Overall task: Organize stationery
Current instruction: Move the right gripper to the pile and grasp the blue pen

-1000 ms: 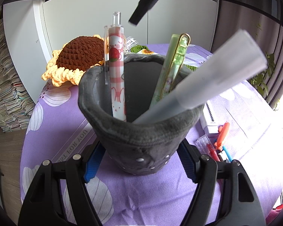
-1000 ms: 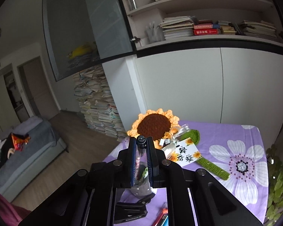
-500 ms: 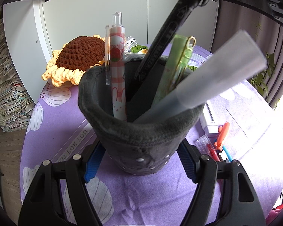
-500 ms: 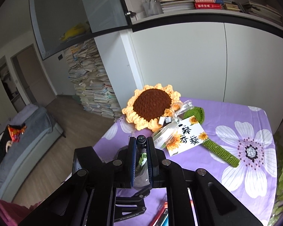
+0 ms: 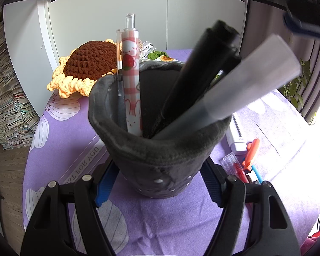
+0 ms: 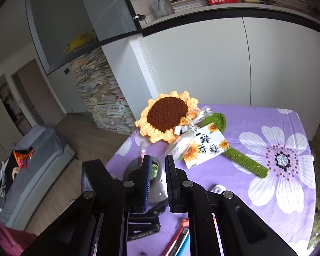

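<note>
The grey felt pen holder (image 5: 160,155) stands on the purple flowered cloth (image 5: 70,149), and my left gripper (image 5: 159,183) is shut on its base with a blue pad on each side. Inside lean a pink checked pen (image 5: 131,81), a black pen (image 5: 198,74) and a frosted pale tube (image 5: 245,85). The black pen's top is free and blurred. My right gripper (image 6: 157,160) hovers above the holder (image 6: 132,170), its jaws a narrow slot apart and empty. A green pen (image 6: 154,170) shows through that slot. In the left wrist view that gripper (image 5: 305,21) is a dark blur at top right.
A crochet sunflower (image 6: 166,115) with a printed card (image 6: 204,145) lies behind the holder. Loose orange, red and blue pens (image 5: 251,151) and a white object (image 5: 234,132) lie to its right. The table's left edge drops to the floor beside a stack of books (image 6: 104,111).
The black pen came down from above into the holder and left the right gripper's jaws. The right gripper sank closer to the table. The left gripper and holder kept still.
</note>
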